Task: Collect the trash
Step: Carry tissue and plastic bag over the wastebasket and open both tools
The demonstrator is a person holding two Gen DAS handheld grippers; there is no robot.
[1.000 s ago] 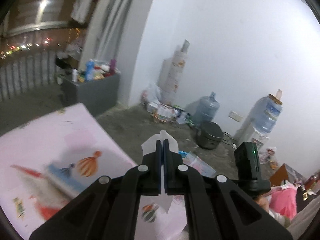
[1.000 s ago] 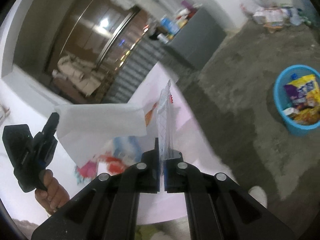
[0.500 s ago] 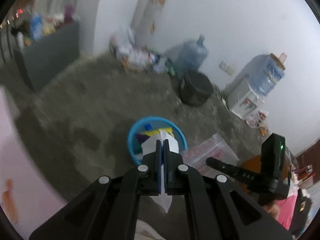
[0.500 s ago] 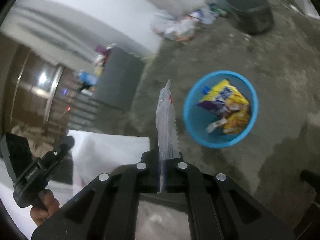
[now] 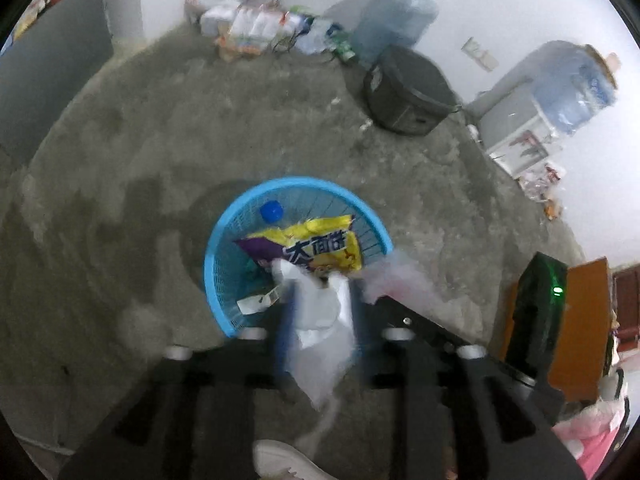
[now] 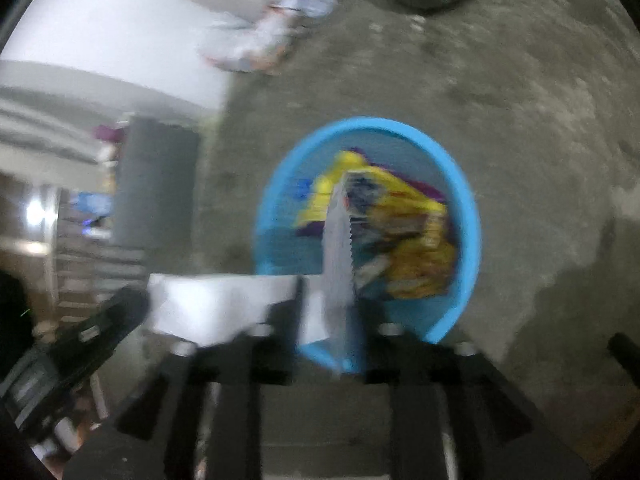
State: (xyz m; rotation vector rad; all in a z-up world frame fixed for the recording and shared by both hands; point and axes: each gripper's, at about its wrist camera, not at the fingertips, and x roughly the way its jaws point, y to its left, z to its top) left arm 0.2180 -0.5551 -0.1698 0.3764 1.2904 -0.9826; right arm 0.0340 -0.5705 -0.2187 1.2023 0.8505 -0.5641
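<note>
Round sky-blue plastic mesh basket, standing on the bare grey concrete floor: already holds a yellow-and-purple crinkled snack bag, a blue bottle cap and a small printed paper scrap. Left gripper, poised over the basket's near rim: jaws opening, a crumpled white tissue sheet hanging loose between them, pads no longer pressing on it; it looks on the point of dropping, though part of it trails outside the rim. Right gripper, above the same basket: jaws likewise opening, a thin clear serrated-edge plastic wrapper standing on edge between them, apparently released. Status, by my reckoning: several pieces binned, these two mid-drop, neither yet landed. Remaining: a heap of white bags and packets against the far wall, possibly more trash; cannot tell.
</note>
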